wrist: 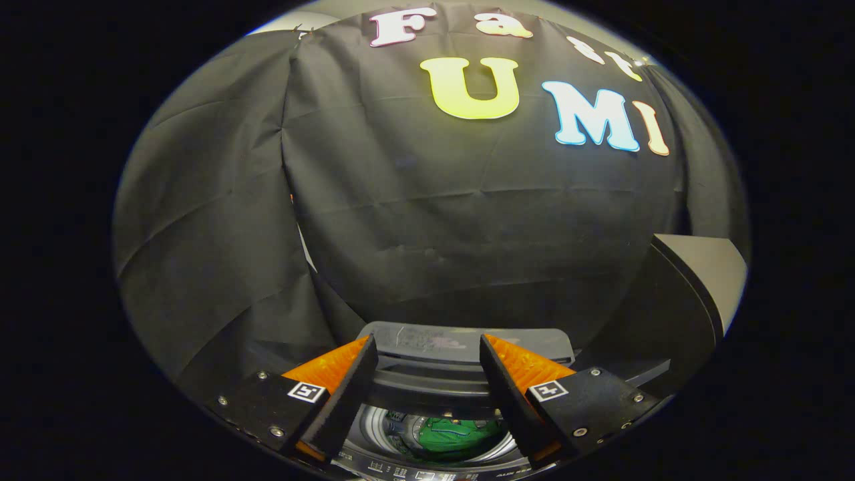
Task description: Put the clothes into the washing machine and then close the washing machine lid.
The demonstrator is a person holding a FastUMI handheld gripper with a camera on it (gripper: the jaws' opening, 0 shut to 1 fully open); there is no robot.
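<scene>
My gripper [427, 354] hovers above the washing machine [461, 344], fingers spread apart and nothing between them. Below and between the fingers I look down into the round drum [384, 427], where a green garment [461, 435] lies at the bottom. The machine's dark grey rear panel sits just beyond the fingertips. The lid [681, 300] stands raised to the right of the right finger, its dark underside facing me and its pale edge on the far side.
The booth's black cloth wall [434, 220] hangs close behind the machine and wraps around to the left. A control strip with small markings [427, 473] runs along the machine's near rim, under the fingers.
</scene>
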